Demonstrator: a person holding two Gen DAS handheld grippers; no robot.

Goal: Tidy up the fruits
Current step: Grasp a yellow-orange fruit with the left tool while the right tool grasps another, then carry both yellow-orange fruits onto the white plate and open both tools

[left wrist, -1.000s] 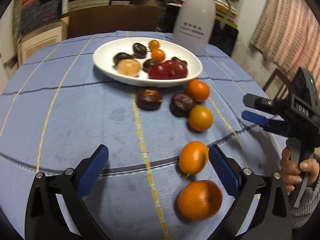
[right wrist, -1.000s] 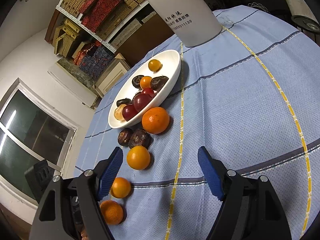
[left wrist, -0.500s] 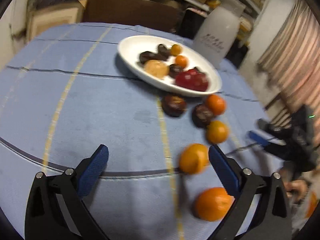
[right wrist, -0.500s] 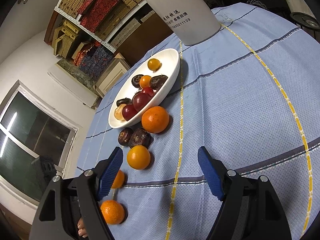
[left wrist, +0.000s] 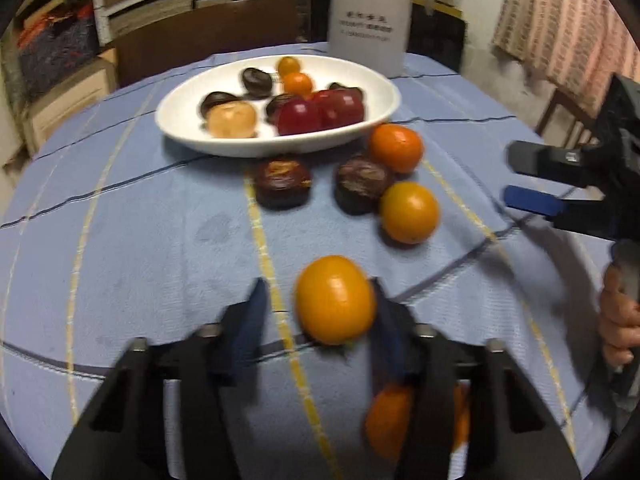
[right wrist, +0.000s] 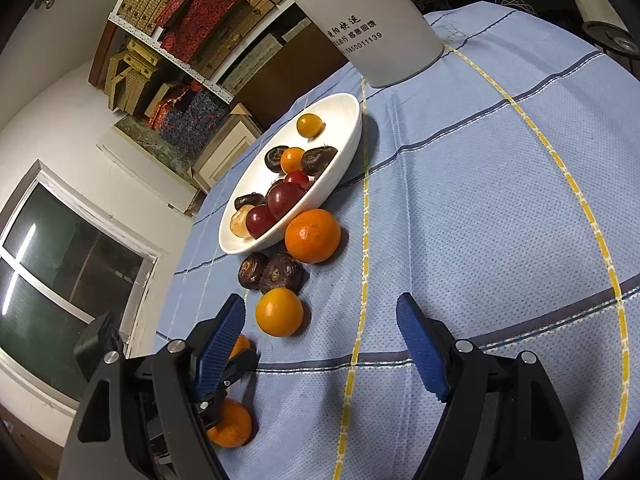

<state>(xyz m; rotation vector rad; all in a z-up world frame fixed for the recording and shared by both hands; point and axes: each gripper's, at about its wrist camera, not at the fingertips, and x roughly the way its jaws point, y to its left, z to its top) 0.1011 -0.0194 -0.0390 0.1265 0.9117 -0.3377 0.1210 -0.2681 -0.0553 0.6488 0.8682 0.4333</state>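
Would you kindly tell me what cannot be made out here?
- Left wrist view: the nearest orange is half hidden behind a finger of the left gripper and blurred.
- Right wrist view: a second orange sits mostly behind a finger of the right gripper.
- Both views: the bottle is cut off by the upper edge.

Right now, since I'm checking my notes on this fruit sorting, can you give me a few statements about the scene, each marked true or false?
1. The right gripper holds a fruit. False: it is open and grips nothing.
2. An orange fruit sits between the fingers of the left gripper. True; its jaws have just been closing on it.
3. The white bowl is empty. False: it holds red, dark and orange fruits.
4. Two dark fruits lie on the blue cloth beside the bowl. True.
5. The white bottle lies on its side. False: it stands upright behind the bowl.
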